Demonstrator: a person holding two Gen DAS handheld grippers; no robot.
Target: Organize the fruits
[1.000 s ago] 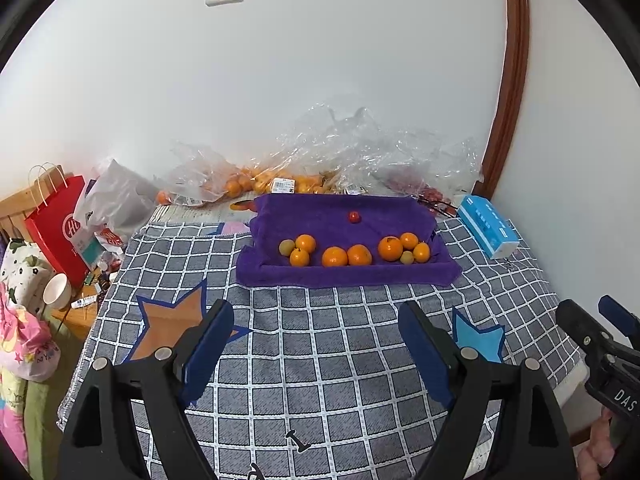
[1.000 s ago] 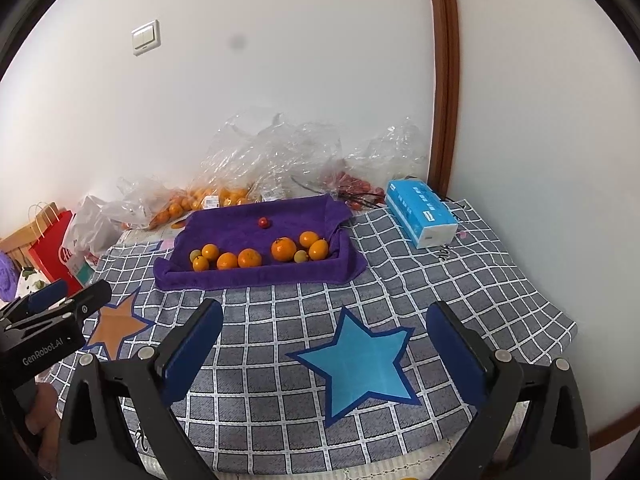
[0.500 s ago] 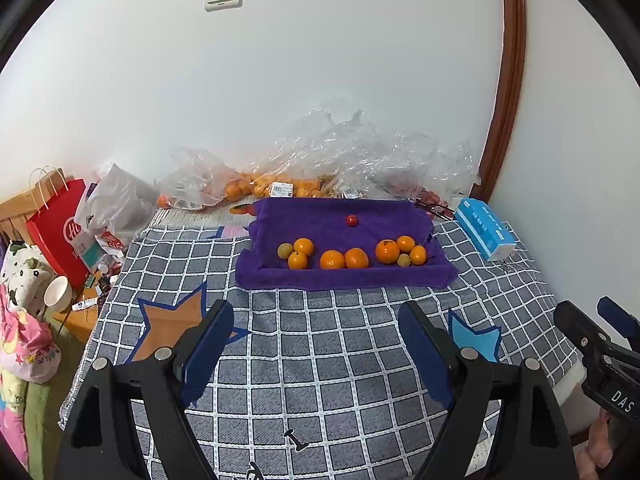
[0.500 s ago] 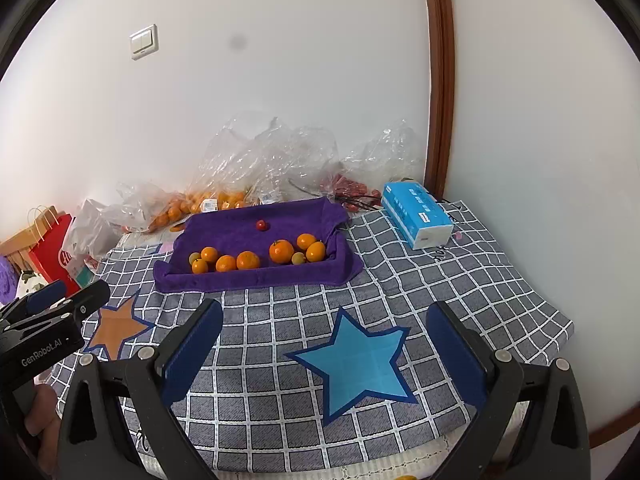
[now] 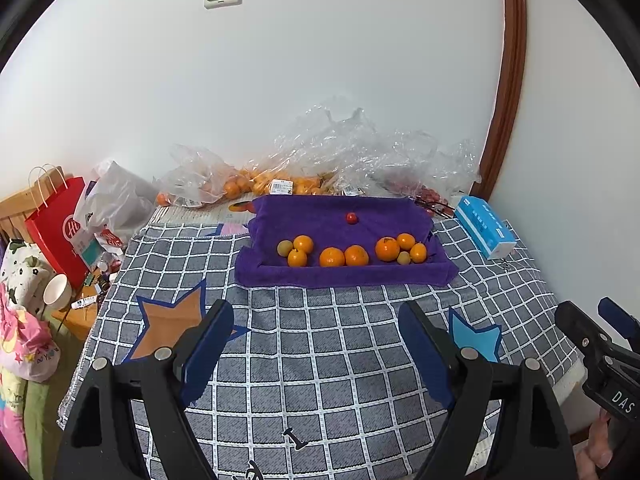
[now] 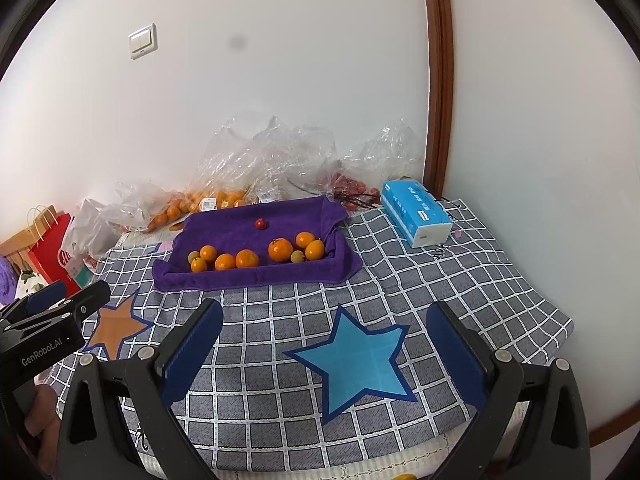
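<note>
A purple towel [image 5: 320, 216] lies at the far middle of the checked cloth, also in the right wrist view [image 6: 240, 224]. On it sits a row of several oranges [image 5: 332, 257] [image 6: 247, 258], two small yellow-green fruits [image 5: 285, 247] [image 6: 297, 256] and one small red fruit [image 5: 351, 218] [image 6: 261, 223] farther back. My left gripper [image 5: 316, 320] is open and empty, well short of the towel. My right gripper [image 6: 324, 316] is open and empty, above a blue star.
Clear plastic bags with more oranges [image 5: 256, 180] and red fruit [image 6: 352, 188] lie along the back wall. A blue tissue pack [image 5: 484, 230] [image 6: 416, 214] sits at the right. A red paper bag [image 5: 56, 224] and clutter stand off the left edge.
Both grippers have drawn back and up slightly; the towel and fruit look a little smaller and farther. Nothing on the cloth has moved.
</note>
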